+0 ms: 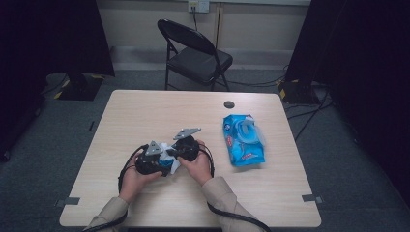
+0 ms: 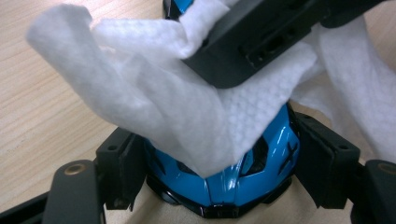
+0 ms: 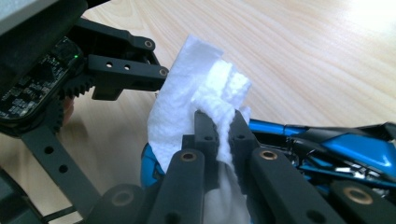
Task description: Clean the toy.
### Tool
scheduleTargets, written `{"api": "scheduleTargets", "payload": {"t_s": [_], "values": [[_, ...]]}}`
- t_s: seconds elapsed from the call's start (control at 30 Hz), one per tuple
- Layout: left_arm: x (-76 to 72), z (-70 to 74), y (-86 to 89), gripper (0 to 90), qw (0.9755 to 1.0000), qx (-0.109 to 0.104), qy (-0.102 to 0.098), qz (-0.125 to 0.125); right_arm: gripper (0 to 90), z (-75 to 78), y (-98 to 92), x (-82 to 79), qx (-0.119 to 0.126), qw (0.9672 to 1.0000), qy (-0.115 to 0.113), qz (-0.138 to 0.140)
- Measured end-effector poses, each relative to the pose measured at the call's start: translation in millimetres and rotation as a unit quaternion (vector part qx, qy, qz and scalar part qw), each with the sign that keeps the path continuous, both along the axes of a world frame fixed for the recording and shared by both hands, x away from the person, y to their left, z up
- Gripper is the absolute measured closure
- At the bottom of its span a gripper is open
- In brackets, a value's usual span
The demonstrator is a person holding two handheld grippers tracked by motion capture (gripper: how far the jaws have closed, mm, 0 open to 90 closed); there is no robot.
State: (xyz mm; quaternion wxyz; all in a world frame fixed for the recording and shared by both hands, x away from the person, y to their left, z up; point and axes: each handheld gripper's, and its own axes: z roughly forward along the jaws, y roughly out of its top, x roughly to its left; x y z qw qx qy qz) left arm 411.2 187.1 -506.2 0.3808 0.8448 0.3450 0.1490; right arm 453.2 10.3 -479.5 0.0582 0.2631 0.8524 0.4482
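Note:
A glossy blue toy car (image 2: 224,184) sits between the two black jaws of my left gripper (image 2: 224,168), which press on its sides just above the table. A white textured wipe (image 2: 163,93) drapes over the car's top. My right gripper (image 3: 222,123) is shut on a bunched fold of that wipe (image 3: 187,102) and holds it against the car (image 3: 359,147). In the high view both hands meet at the table's front left, the left gripper (image 1: 162,163) facing the right gripper (image 1: 173,154) with the wipe (image 1: 169,151) between them.
A blue pack of wet wipes (image 1: 244,140) with its flap lifted lies to the right on the wooden table (image 1: 193,203). A small dark round cap (image 1: 229,104) sits near the far edge. A black folding chair (image 1: 193,53) stands beyond the table.

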Motion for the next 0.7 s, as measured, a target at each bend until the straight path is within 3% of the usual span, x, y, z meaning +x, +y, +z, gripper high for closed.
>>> {"api": "scheduleTargets", "payload": {"t_s": [0.3, 0.4, 0.7], "values": [[0.0, 0.0, 0.0, 26.0, 1.0000, 0.000, 0.000, 0.000, 86.7, 2.7, -17.0, 13.6, 0.019, 0.9989, 0.002, -0.043], [0.0, 0.0, 0.0, 26.0, 1.0000, 0.000, 0.000, 0.000, 86.7, 1.1, -24.3, 19.7, 0.021, 0.9982, 0.008, -0.055], [0.0, 0.0, 0.0, 26.0, 1.0000, 0.000, 0.000, 0.000, 86.6, -1.2, -31.9, 27.8, 0.010, 0.9972, -0.003, -0.074]]}}
